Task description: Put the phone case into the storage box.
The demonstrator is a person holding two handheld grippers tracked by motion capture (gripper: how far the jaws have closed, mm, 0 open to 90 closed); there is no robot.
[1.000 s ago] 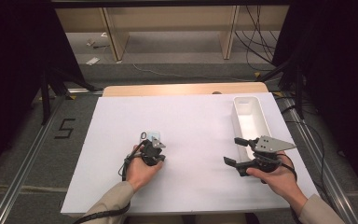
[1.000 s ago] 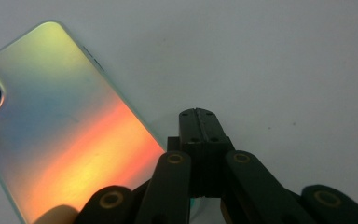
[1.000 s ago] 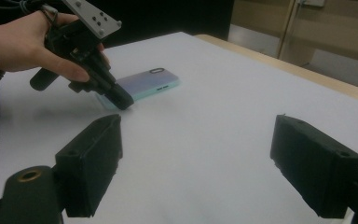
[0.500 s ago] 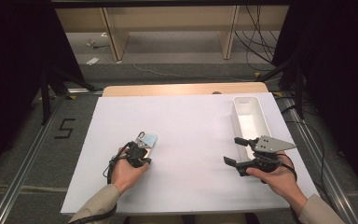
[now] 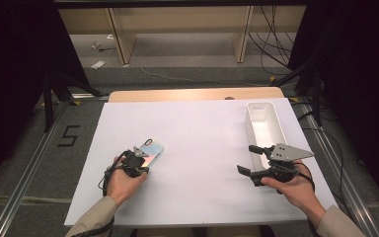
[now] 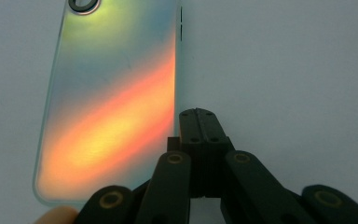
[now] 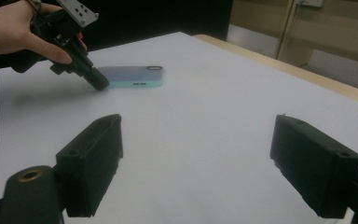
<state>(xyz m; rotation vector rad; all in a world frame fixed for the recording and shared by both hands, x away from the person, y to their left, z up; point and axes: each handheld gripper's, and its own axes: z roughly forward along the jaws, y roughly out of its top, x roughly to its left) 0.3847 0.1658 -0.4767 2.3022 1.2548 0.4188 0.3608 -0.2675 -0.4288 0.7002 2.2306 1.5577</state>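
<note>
A phone (image 5: pixel 151 149) with a shiny rainbow-tinted back lies flat on the white table cover, camera lens at its far end. My left gripper (image 5: pixel 141 159) is shut with nothing between its jaws. Its tip (image 6: pixel 198 116) rests on the cover right against the phone's (image 6: pixel 107 107) long side edge. From the right gripper view, the left gripper (image 7: pixel 98 84) points down at the near corner of the phone (image 7: pixel 130 74). My right gripper (image 5: pixel 246 158) hovers at the right of the table. Its jaws (image 7: pixel 196 158) stand wide open and empty.
A long white tray (image 5: pixel 250 123) stands empty at the right, just beyond the right gripper. The white cover (image 5: pixel 202 148) spreads bare between the two hands. A wooden table edge (image 5: pixel 192 94) runs along the far side.
The left hand and its shut gripper have slid to the left, and the phone now lies a little farther left with them. The right hand has kept still.
</note>
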